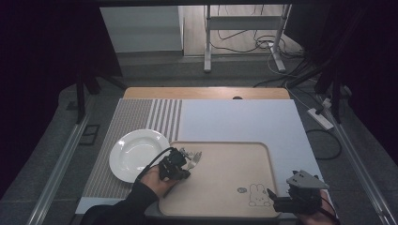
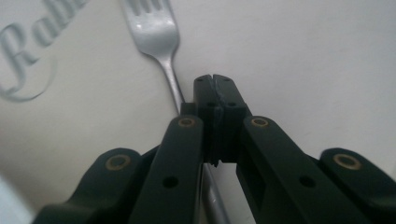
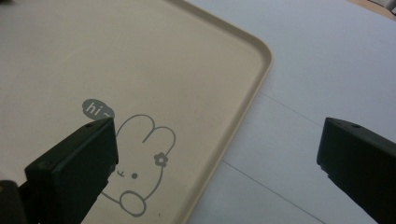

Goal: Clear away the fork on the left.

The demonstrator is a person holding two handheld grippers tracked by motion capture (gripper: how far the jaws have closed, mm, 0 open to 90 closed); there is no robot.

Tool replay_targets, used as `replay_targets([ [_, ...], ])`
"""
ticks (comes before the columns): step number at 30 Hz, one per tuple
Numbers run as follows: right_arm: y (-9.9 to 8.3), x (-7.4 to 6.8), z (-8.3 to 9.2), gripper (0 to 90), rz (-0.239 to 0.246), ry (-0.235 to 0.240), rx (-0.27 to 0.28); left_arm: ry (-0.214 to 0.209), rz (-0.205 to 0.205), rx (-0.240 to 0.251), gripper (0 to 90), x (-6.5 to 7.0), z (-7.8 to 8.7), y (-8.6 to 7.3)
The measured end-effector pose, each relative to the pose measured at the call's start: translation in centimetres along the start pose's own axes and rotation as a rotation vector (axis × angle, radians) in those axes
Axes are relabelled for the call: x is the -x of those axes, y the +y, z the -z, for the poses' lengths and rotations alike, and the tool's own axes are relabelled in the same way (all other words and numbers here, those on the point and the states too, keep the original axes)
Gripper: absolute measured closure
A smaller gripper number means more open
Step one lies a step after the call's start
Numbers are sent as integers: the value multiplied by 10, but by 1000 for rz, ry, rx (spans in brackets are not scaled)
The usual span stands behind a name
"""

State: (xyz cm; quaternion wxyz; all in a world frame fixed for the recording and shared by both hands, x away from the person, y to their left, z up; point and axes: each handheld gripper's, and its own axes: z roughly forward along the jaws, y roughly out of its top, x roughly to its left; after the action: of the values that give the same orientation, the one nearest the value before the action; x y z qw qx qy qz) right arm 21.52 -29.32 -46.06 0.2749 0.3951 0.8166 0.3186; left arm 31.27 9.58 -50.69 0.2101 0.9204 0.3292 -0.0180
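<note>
On the beige tray (image 1: pixel 220 197), near its left edge, lies a silver fork (image 1: pixel 192 158), tines away from the person. Left tongs (image 1: pixel 180 164) pressed together beside its handle, whether gripping it unclear. Right tongs (image 1: pixel 271 196) spread above the rabbit print (image 1: pixel 259 195). White plate (image 1: pixel 133 154) empty on striped mat (image 1: pixel 136 117); pale sheet (image 1: pixel 244 122) covers the table (image 1: pixel 206 93).

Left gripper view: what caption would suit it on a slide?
Closed black gripper beside a fork lying on the beige tray.

Black left gripper (image 1: pixel 180 165) with brass-ringed screws (cable trailing); right gripper (image 1: pixel 281 199) carries a grey plate; dark sleeve (image 1: pixel 124 206).
</note>
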Motion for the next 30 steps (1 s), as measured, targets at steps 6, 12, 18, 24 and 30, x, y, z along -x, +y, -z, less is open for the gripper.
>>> replay_targets([
  [6,0,0,0,0,2,1,0,19,38,1,891,-13,5,-8],
  [12,0,0,0,0,6,3,-1,31,62,-2,892,-20,9,-13],
  [18,0,0,0,0,7,3,-2,31,81,-3,891,-25,11,-16],
  [24,0,0,0,0,7,4,-2,28,97,6,891,-29,12,-19],
  [30,0,0,-1,0,8,3,-2,28,97,12,887,-30,12,-20],
])
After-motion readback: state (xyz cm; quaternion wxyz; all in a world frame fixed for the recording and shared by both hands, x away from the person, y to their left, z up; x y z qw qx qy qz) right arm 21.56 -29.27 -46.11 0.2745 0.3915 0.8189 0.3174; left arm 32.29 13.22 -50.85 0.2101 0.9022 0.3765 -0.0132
